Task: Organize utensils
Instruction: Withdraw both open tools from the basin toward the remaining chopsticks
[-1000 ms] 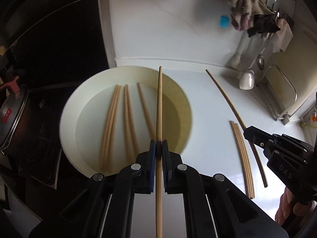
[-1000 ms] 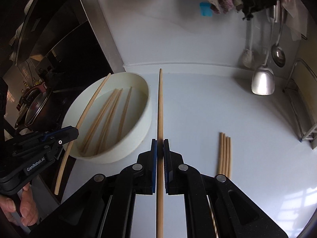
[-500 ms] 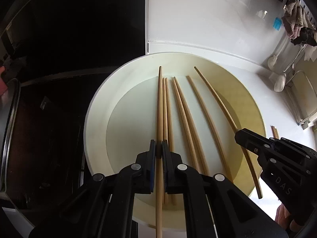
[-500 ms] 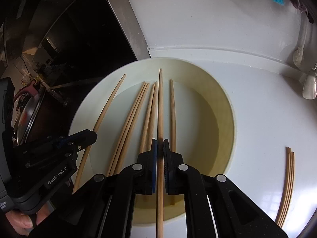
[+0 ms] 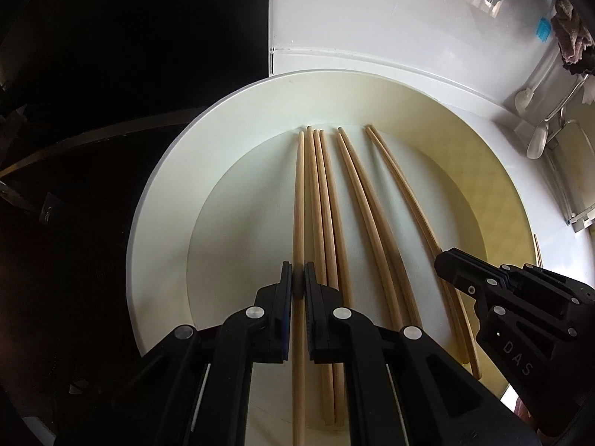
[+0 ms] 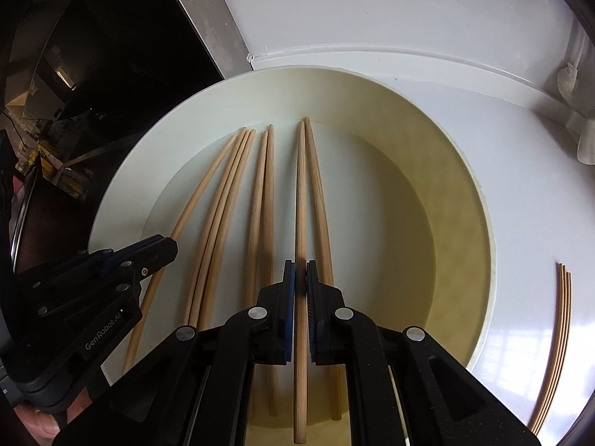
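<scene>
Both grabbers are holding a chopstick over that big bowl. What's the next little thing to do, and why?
Probably open both and let go. The left gripper and right gripper are each shut on a chopstick angled down into the bowl, in line with the six chopsticks lying there. More wait on the counter.

Lighting: daylight from the right; window glare on the glossy white counter (image 6: 520,342). Left side near black. Fisheye bending at edges. Focus sharp; round cream plastic basin (image 5: 238,111) evenly lit.
</scene>
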